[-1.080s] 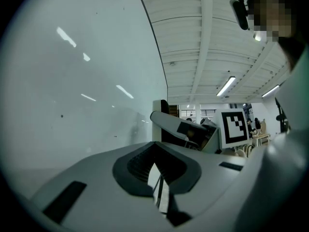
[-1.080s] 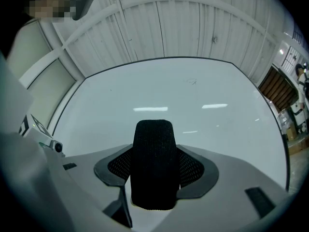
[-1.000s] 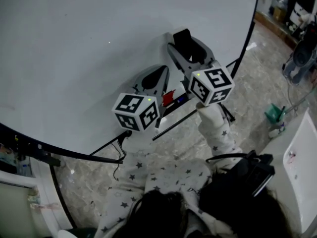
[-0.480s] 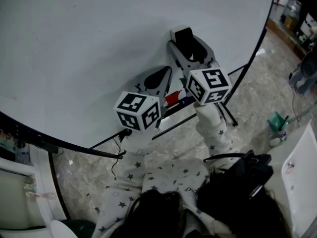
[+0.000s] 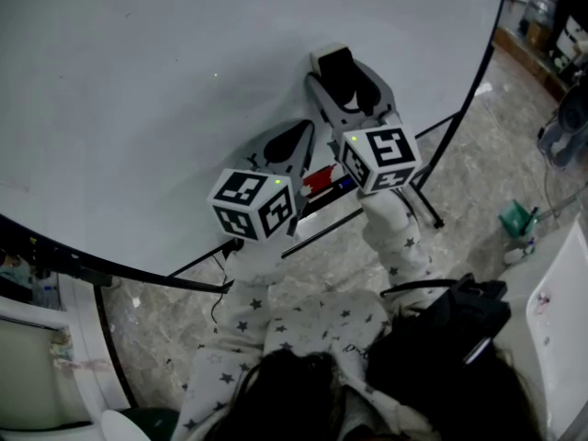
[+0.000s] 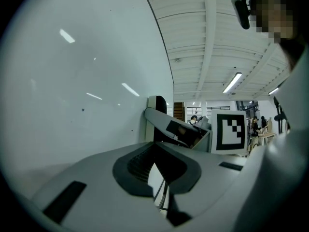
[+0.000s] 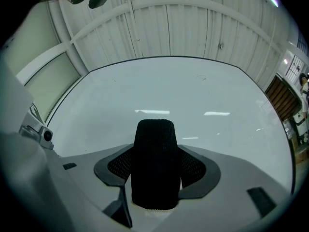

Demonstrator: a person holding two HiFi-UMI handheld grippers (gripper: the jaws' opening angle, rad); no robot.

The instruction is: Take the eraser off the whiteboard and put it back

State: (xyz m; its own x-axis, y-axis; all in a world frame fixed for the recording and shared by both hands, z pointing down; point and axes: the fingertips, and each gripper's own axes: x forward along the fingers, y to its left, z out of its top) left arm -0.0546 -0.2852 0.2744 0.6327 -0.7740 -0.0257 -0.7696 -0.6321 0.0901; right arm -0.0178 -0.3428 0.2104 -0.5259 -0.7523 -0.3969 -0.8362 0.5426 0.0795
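Eraser [image 7: 154, 163] pinched by right gripper [image 5: 338, 68] fingers; left gripper [image 5: 296, 138] fingers together, empty.

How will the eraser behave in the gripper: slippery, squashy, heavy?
The eraser looks fuzzy, so probably not slippery between the pads of the right gripper. Its compact block shape suggests light weight; the felt may give slightly when squeezed.

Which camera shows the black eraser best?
The right gripper view: the eraser fills the middle, clamped between the right gripper's jaws, its fuzzy black face toward the camera. The head view shows it small, in front of the whiteboard. The left gripper view catches only its side, far off.
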